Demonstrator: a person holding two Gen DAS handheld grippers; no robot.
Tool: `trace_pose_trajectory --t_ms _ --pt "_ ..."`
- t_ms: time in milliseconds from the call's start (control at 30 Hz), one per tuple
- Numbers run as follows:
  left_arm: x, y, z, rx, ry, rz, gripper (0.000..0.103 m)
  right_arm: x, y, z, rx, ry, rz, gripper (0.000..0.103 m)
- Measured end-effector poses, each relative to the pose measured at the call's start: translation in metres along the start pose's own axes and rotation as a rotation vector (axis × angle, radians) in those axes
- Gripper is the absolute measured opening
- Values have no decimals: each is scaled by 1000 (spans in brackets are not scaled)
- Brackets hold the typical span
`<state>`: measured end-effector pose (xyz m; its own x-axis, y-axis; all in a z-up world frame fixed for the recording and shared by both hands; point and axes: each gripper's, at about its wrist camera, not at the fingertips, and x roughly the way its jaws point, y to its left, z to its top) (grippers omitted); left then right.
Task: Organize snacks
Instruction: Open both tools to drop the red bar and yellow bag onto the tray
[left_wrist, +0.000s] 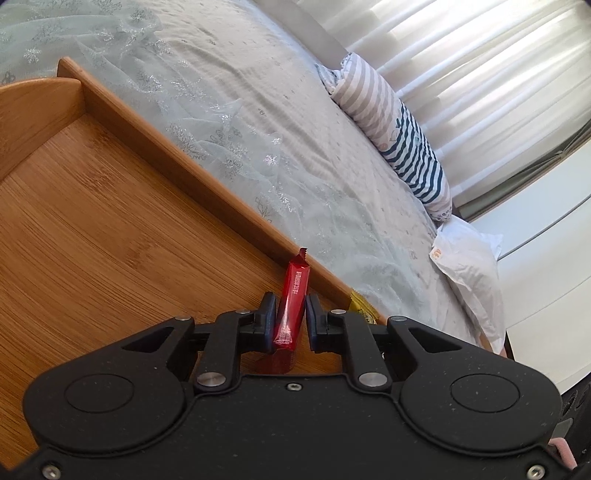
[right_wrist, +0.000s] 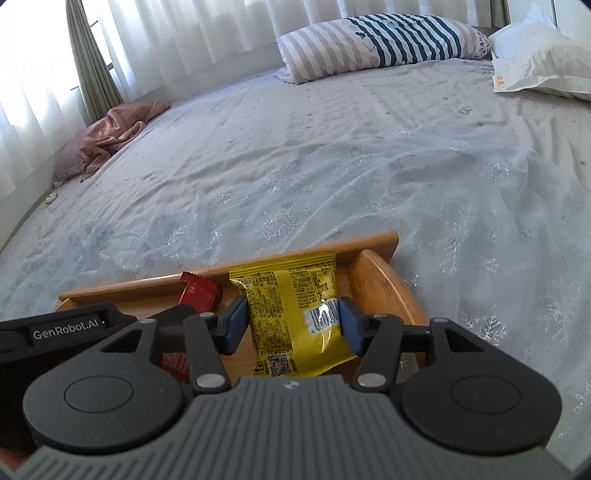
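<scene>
A wooden tray sits on the bed. My left gripper is shut on a slim red snack bar, holding it upright just above the tray floor, close to the tray's far wall. In the right wrist view that red bar shows beside the left gripper's black housing. A yellow snack packet lies in the tray, back side up, its top edge against the far wall. My right gripper is open around it, with a slight gap at the left pad. A yellow corner peeks out in the left wrist view.
The tray rests on a pale bedsheet under a sheer glittery cloth. A striped pillow and a white pillow lie at the head. A pink cloth is bunched at the far left by the curtains.
</scene>
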<state>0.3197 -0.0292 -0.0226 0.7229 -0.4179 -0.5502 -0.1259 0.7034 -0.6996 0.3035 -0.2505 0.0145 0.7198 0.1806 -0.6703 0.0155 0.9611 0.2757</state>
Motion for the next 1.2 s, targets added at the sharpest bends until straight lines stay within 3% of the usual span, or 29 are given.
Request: trace_pose_trajectory --t_ms 100,167,467,633,1200 --pt "-4 -4 1 30 -14 15 28 -1 -3 1 23 2 15 69" --pt "-8 -8 3 49 -37 19 50 -3 -4 2 32 1 33 73" --pt "-33 -21 4 149 -82 74 78 -26 0 2 -10 -33 48 80" --pt "-57 -26 -3 230 -101 100 86 -46 2 -4 -56 -63 47 84" --pt "-136 -35 -46 476 -73 114 96 -108 12 -43 -161 -128 75 91"
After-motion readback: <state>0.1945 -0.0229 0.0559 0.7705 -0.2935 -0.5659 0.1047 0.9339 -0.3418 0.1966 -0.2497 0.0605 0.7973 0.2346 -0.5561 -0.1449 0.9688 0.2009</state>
